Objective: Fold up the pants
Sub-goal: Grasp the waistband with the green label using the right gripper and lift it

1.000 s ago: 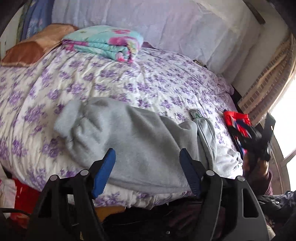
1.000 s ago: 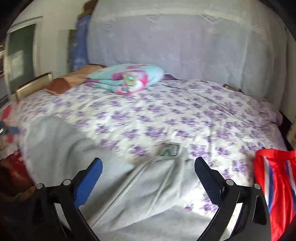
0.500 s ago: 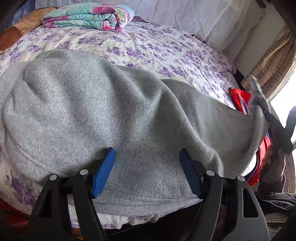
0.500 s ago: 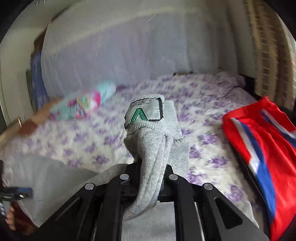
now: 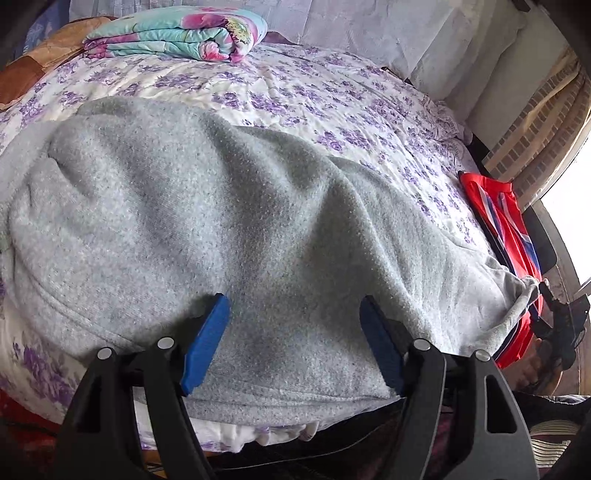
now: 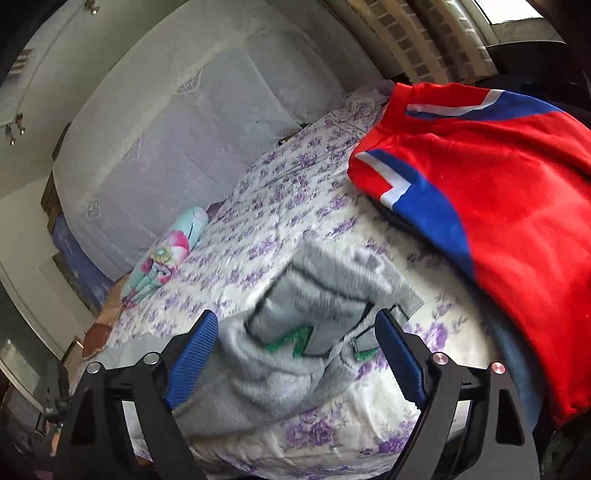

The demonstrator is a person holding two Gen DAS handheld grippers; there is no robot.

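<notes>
Left wrist view: grey pants [image 5: 236, 229] fill the centre and lower frame, spread over a bed [image 5: 332, 96] with a purple-flowered cover. The left gripper [image 5: 295, 343] sits at the bottom, its blue fingers [image 5: 205, 347] spread wide with the fabric lying between them, not pinched. A folded floral blanket [image 5: 177, 35] lies at the upper left of the frame. A red and blue garment [image 5: 498, 221] lies at the right edge of the bed. The right gripper [image 5: 561, 325] shows small and dark at the far right, by the end of the pants. Compared with half a second ago, the pants lie much the same, and their right end now droops lower at the bed's edge.

Right wrist view: the right gripper [image 6: 295, 354] is at the bottom with its jaws released and wide apart. Half a second ago they were clamped on the pants' waistband; now that end [image 6: 295, 332], blurred, with a grey and green patch [image 6: 303, 332], lies on the bed between the fingers. The red garment [image 6: 498, 206] fills the upper right of the frame. The blanket [image 6: 166, 258] lies at the left centre.
</notes>
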